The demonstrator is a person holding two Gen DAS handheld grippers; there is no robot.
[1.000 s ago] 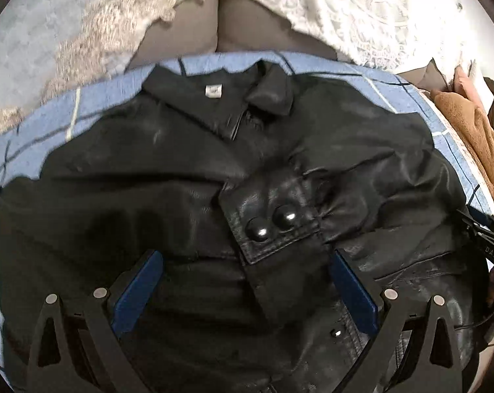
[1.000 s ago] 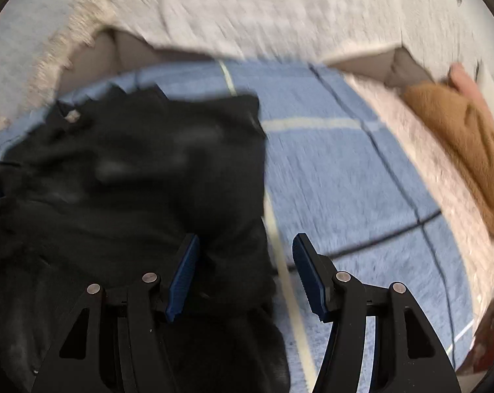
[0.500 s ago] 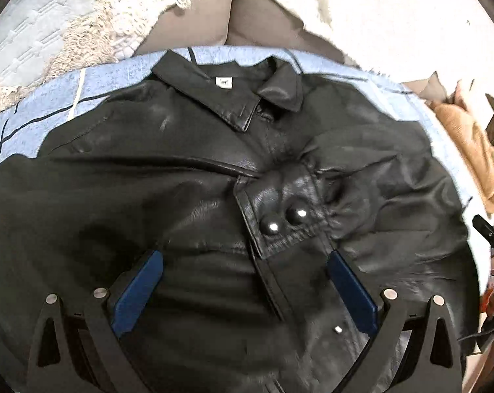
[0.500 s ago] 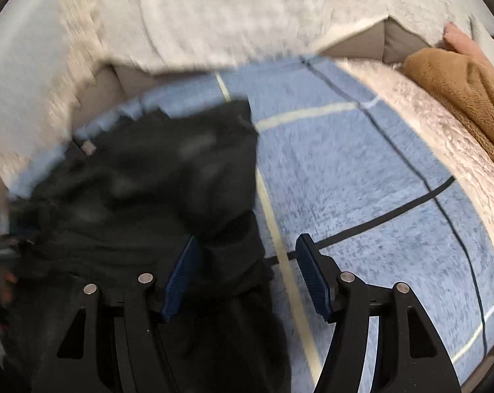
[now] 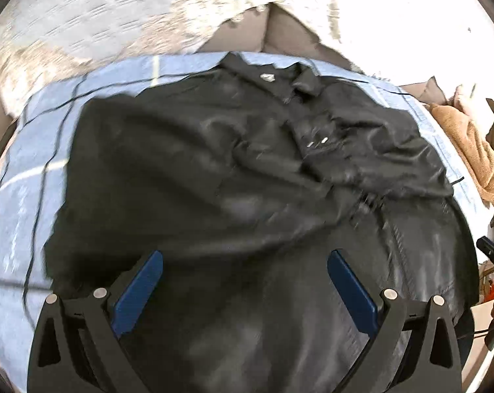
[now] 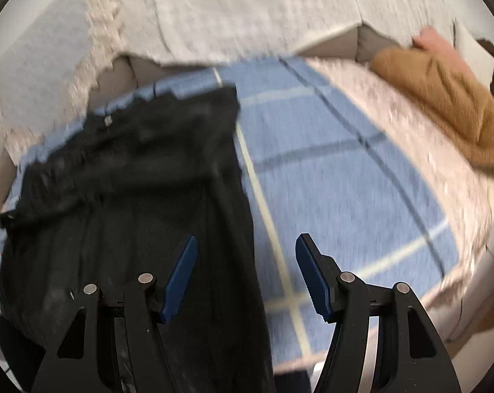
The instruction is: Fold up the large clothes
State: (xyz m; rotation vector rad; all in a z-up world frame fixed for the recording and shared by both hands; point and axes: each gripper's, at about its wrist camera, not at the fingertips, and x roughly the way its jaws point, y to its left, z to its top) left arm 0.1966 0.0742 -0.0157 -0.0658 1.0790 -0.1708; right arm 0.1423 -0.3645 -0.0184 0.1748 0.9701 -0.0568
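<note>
A black leather jacket (image 5: 240, 177) lies spread on a blue checked blanket (image 5: 27, 203), collar at the far side, a sleeve folded across its front. My left gripper (image 5: 245, 281) is open and empty above the jacket's lower part. In the right wrist view the jacket (image 6: 132, 196) fills the left half, its right edge running down the middle. My right gripper (image 6: 247, 271) is open and empty over that edge, its left finger (image 6: 178, 275) above the jacket and its right finger (image 6: 312, 275) above the blanket (image 6: 328, 190).
A white textured throw (image 6: 230, 9) covers the sofa back behind the blanket. A brown fleece garment (image 6: 443, 98) lies at the far right, also in the left wrist view (image 5: 469, 150). A pale fuzzy cover (image 6: 427, 150) borders the blanket on the right.
Both grippers have pulled back from the jacket, so more of it and the blanket shows. The left view has shifted right-to-left, exposing blanket on the left. Both stay open.
</note>
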